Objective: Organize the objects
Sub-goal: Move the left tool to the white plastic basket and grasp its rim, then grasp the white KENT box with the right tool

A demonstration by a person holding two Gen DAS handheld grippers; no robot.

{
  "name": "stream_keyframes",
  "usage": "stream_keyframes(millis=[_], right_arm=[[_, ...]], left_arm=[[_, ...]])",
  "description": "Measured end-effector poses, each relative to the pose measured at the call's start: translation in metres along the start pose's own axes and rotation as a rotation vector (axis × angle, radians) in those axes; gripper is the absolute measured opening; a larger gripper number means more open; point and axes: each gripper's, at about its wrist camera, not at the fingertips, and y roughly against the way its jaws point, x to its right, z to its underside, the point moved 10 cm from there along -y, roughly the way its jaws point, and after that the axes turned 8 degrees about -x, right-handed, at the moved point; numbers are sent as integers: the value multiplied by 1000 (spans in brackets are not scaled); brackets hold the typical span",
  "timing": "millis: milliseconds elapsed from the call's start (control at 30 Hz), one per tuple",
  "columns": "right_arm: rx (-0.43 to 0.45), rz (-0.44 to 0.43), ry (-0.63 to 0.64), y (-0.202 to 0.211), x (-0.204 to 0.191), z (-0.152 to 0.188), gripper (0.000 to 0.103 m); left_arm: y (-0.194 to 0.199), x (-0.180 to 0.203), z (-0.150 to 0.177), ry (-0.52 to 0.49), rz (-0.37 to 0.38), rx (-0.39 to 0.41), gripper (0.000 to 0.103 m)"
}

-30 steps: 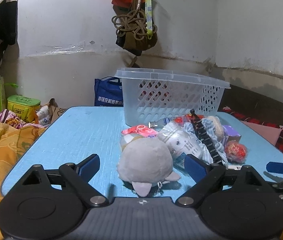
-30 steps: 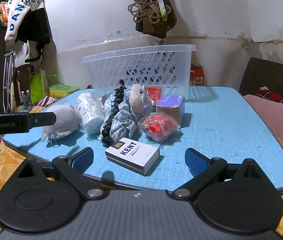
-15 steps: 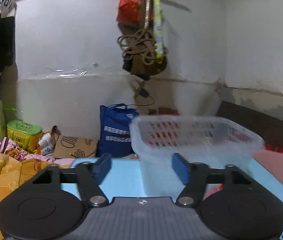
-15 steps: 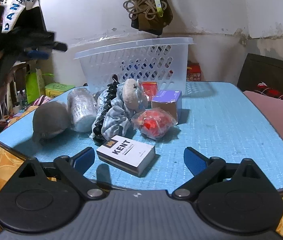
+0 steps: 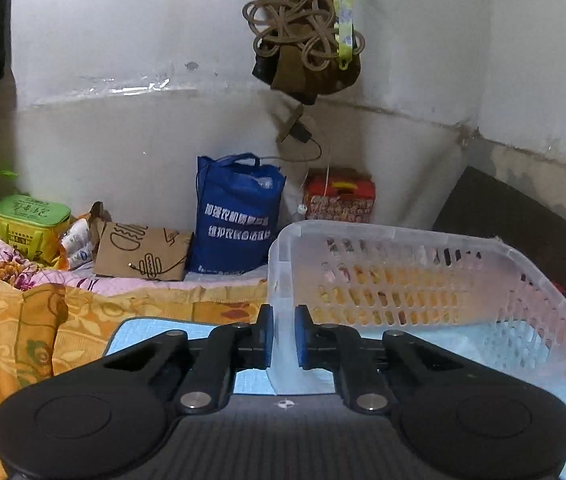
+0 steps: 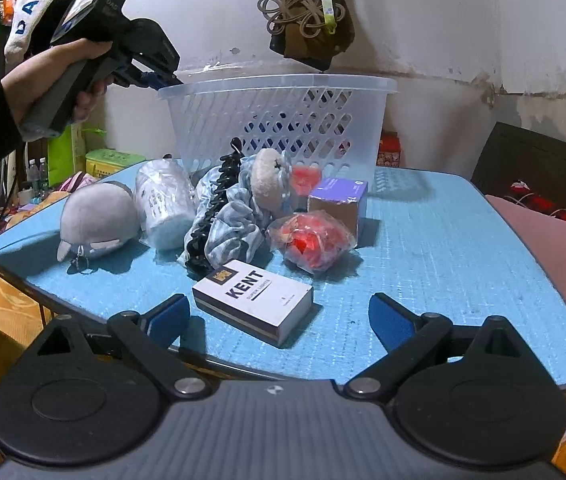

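Observation:
A clear plastic basket [image 6: 283,120] stands at the back of the blue table [image 6: 443,248]. My left gripper [image 5: 283,338] is shut on the basket's left rim corner [image 5: 279,256]; it also shows in the right wrist view [image 6: 159,80]. In front of the basket lie a grey plush [image 6: 97,218], a wrapped white roll [image 6: 163,204], a black hair claw [image 6: 209,208], a blue scrunchie [image 6: 235,228], a red wrapped packet [image 6: 311,240], a purple box [image 6: 339,200] and a KENT box [image 6: 253,296]. My right gripper [image 6: 279,320] is open, low at the table's front edge, just before the KENT box.
Behind the table sit a blue bag [image 5: 239,216], a red carton [image 5: 339,200], a brown paper bag [image 5: 143,254] and a green tin [image 5: 31,220]. Orange bedding [image 5: 23,328] lies left. A pink cushion [image 6: 543,240] lies right. Bags hang on the wall [image 5: 307,40].
My left gripper rose from the grey plush, moved to the basket's left corner and shut on its rim. My right gripper moved slightly closer to the KENT box and stayed open.

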Motion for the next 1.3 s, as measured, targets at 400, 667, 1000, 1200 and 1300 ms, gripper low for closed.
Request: stream_keyframes(millis=[400,667,1000,1200,1300], right_arm=[[16,1,27,2,-7,-3,56],[32,-13,42,2,-9,-4,60],[62,-53,76,9,-6,-1,48],[148,-13,-3,37,16,-11,46],[194,6,-35,48,24,-24,46]], left_arm=[[8,4,3,-60,-64,-53,14],[17,5,7,-42,-60,-45,16],[19,5,10,-22,-54,-28,16],[19,4,10,-24,-50,-23,16],[20,4,10,-24,-48,-22,16]])
